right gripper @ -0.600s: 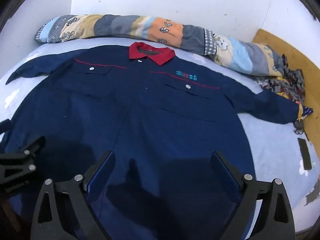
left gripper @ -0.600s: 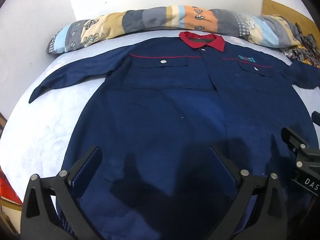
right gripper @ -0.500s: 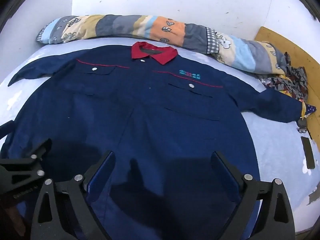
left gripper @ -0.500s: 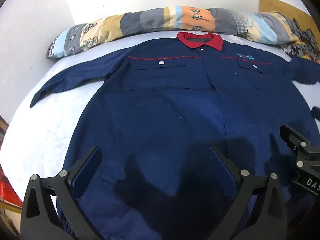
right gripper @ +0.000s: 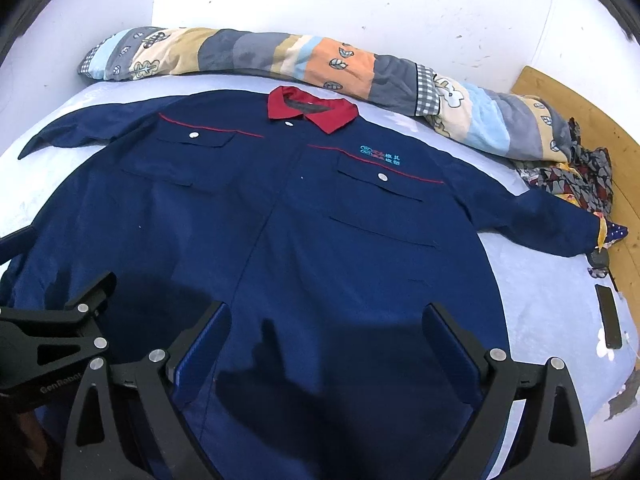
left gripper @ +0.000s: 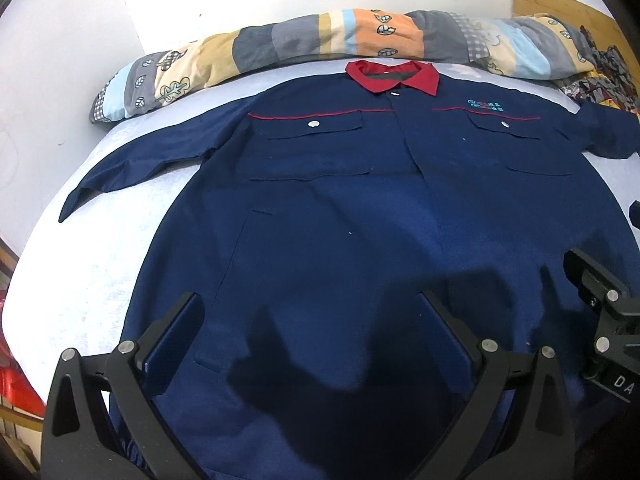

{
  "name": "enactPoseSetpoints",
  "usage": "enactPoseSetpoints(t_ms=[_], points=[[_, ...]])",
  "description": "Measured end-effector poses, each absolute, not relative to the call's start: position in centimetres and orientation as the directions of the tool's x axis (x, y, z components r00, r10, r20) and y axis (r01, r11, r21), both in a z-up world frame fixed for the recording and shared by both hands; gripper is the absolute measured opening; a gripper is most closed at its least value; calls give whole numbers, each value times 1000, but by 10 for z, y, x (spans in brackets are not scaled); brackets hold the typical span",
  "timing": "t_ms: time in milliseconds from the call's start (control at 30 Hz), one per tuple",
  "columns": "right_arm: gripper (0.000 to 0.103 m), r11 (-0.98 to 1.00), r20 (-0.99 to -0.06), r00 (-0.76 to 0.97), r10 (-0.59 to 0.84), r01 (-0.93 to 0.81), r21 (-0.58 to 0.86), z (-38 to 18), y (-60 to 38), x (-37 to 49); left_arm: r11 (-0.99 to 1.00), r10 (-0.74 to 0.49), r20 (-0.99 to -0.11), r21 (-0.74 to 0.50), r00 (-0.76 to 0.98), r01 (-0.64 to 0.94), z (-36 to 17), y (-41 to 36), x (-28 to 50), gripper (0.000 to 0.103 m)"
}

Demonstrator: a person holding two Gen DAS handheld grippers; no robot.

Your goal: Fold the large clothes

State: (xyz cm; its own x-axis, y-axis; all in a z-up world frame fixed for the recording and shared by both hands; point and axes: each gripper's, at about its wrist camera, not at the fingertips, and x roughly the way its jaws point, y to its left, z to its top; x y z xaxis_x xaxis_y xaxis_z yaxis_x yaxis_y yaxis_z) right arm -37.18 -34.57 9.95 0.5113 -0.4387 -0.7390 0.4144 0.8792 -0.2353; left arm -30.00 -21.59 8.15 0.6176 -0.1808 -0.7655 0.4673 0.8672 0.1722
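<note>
A large navy work jacket (left gripper: 340, 208) (right gripper: 280, 220) with a red collar (left gripper: 394, 76) (right gripper: 312, 110) lies flat, front up, on a pale blue bed, both sleeves spread out sideways. My left gripper (left gripper: 308, 304) hovers over the jacket's lower left part, jaws wide open, nothing between them. My right gripper (right gripper: 326, 312) hangs over the lower right part, also wide open and empty. Each gripper's frame shows at the edge of the other's view. The jacket's hem is hidden below both views.
A rolled patchwork quilt (left gripper: 360, 40) (right gripper: 320, 68) lies along the white wall behind the collar. Patterned cloth (right gripper: 572, 176) is heaped by a wooden board (right gripper: 600, 120) at the right. A dark phone-like slab (right gripper: 608, 316) lies on the sheet (right gripper: 552, 300) near the right sleeve.
Both grippers have shifted a little, so the jacket and quilt sit slightly lower in each view. Jaws stay wide open; the jacket has not moved.
</note>
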Motion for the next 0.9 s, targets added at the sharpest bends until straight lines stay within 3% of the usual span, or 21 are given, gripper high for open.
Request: enactPoseSetpoints(t_ms=[900], points=[[97,873,-785,447,-429,428,-233,94,-353,-383,861,-174,-762,190,624,472,81,-221,-301,103]])
